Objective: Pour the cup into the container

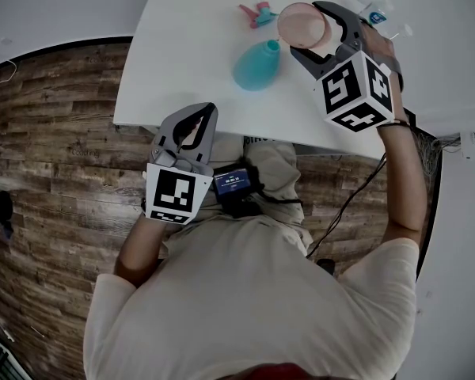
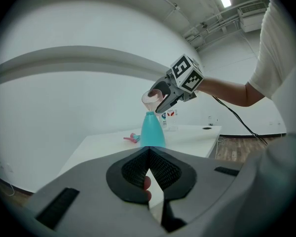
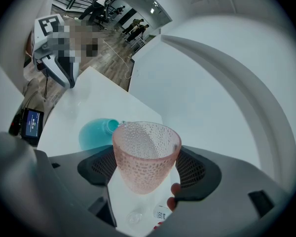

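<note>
Your right gripper (image 1: 313, 32) grips the cup (image 3: 146, 149), tipped over the container (image 1: 256, 64) mouth for pouring. Left gripper (image 2: 148, 169) is closed, empty, parked clear.

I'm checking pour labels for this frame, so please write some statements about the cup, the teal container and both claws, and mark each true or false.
1. The right claw is shut on the pink cup. True.
2. The cup stands on the white table. False: it is held in the air, close above the top of the teal container.
3. The teal container stands upright on the table. True.
4. The left claw grips the teal container. False: it is shut on nothing and held off the table's near edge.
5. A small pink and teal piece lies on the table. True.
</note>
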The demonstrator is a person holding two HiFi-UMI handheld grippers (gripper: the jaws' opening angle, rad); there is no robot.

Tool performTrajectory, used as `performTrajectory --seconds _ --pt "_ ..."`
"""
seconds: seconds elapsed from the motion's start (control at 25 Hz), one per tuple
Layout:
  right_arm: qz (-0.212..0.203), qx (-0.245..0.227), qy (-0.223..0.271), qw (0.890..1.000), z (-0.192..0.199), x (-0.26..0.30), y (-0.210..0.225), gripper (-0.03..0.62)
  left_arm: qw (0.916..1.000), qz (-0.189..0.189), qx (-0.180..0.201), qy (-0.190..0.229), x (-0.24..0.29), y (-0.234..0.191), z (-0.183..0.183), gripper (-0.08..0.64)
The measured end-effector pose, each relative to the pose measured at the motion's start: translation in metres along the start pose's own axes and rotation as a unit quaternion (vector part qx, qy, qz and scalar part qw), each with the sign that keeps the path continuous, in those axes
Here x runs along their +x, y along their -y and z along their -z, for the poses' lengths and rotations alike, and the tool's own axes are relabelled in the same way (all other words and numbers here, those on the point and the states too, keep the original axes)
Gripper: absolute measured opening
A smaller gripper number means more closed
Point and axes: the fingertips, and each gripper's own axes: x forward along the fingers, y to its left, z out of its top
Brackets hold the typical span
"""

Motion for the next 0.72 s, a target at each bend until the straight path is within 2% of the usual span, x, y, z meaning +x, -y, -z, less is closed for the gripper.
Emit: performTrajectory --seconds 0.72 --pt "0.003 -0.005 -0.003 1.0 0.0013 -0.0047 0.0012 0.373 1.0 -0.002 0.001 0.0 -0.0014 0.0014 -0.0004 0.009"
